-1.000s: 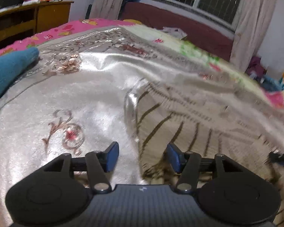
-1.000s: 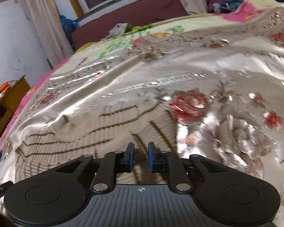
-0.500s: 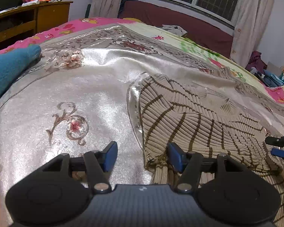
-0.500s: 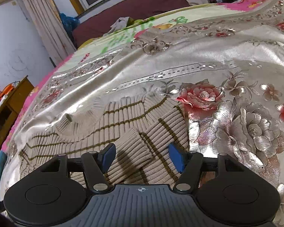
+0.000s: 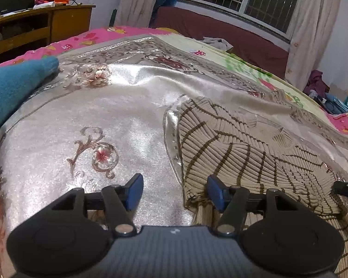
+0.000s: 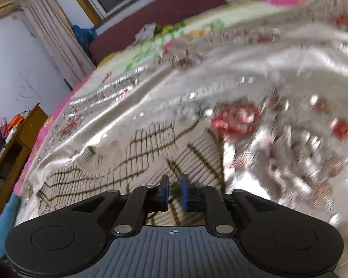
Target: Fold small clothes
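One sweater (image 5: 232,148), beige ribbed knit with brown stripes, lies spread on one silver flowered bedspread (image 5: 109,115). One blue cloth (image 5: 14,85) sits at the bedspread's far left edge; one wooden cabinet (image 5: 41,27) stands beyond the bed.

Two grippers. Left gripper (image 5: 175,191): jaws wide apart, nothing between them, low over the bedspread; its right fingertip (image 5: 214,188) is at the sweater's near left edge. Unchanged from half a second ago.

Right gripper (image 6: 174,191): jaws narrowed to a slim gap, low over the sweater's near right part (image 6: 150,157). Half a second ago they stood wide, straddling a folded cuff. Knit shows in the gap, but the right wrist view is motion-blurred; cannot tell whether fabric is pinched. The right gripper's tip (image 5: 346,188) also shows at the left wrist view's right edge, by the sweater.
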Demonstrator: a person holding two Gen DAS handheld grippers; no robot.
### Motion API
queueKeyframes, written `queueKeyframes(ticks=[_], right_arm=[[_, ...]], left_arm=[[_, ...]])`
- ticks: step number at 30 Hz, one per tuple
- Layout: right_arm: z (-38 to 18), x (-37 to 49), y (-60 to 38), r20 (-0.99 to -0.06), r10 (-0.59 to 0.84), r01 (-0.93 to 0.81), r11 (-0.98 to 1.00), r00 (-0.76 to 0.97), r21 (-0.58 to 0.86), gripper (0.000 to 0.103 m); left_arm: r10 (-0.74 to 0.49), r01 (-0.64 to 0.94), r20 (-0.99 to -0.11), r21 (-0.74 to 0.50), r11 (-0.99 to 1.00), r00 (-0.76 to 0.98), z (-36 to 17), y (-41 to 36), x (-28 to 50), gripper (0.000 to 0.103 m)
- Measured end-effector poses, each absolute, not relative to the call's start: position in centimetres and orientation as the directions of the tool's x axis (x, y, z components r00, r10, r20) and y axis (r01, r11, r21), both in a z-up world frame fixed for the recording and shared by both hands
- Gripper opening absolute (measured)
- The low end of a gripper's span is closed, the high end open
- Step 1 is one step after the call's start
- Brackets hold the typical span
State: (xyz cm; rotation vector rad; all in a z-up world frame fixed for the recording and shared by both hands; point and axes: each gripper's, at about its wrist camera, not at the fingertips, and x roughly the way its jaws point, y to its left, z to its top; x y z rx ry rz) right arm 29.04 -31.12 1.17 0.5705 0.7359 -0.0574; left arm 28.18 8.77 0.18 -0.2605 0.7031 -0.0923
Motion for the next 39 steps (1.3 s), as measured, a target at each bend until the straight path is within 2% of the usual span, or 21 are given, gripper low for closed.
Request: queueKeyframes(ticks=[6,9,18,20,22,25,29,31,34,36,39], right_arm=[[0.0,29.5,-31.9,-0.621,0.202,0.264,0.775,0.758,0.574,0.033],[-0.2,29.9,-31.9,-0.609,0.214,0.266,0.755,0.764,0.599,0.037],[-1.9,29.3,-32.5,-0.520,0.254,0.258,0.645,0.816,0.719,0.039],[-2.1,29.2,-32.5,-0.516,0.241,0.274,0.627,0.822,0.729,0.035],[-2.2,29.3,-32.6,-0.538,0.220,0.301,0.633,0.814,0.714,0.019],[-1.6,28.8,-32.6,-0.530,0.223,0.293,0.632,0.818,0.717,0.011],[0.7,26.7,-32.5,-0.474,0.233,0.225,0.652,0.849,0.724,0.009],[0.9,26.1,-32.8,-0.465,0.234,0.221,0.646,0.854,0.731,0.005],[-0.2,27.5,-32.3,-0.577,0.181,0.302,0.708,0.797,0.639,0.006],[-0.7,28.6,-31.6,-0.643,0.161,0.330,0.750,0.749,0.573,0.012],[0.7,27.3,-31.1,-0.608,0.157,0.302,0.756,0.778,0.581,0.013]], left_arm=[[-0.177,0.008,-0.629,-0.263,0.965,0.757,0.0,8.5,28.0,0.066],[-0.177,0.009,-0.628,-0.261,0.965,0.758,-0.1,8.4,27.9,0.068],[-0.177,0.012,-0.625,-0.260,0.966,0.760,-0.2,8.2,27.8,0.070],[-0.177,0.013,-0.625,-0.258,0.966,0.760,-0.2,8.1,27.7,0.070],[-0.176,0.015,-0.626,-0.254,0.967,0.760,-0.2,8.0,27.7,0.071],[-0.180,0.015,-0.627,-0.260,0.966,0.758,-0.2,8.0,27.7,0.071],[-0.187,0.014,-0.620,-0.273,0.962,0.762,0.2,8.4,27.4,0.071],[-0.187,0.014,-0.620,-0.273,0.962,0.762,0.0,8.6,27.4,0.071],[-0.165,0.017,-0.630,-0.234,0.972,0.759,-0.4,8.1,27.4,0.071],[-0.140,0.021,-0.639,-0.190,0.982,0.756,-0.2,7.5,27.5,0.071],[-0.100,0.023,-0.658,-0.124,0.992,0.746,0.1,7.3,27.6,0.071]])
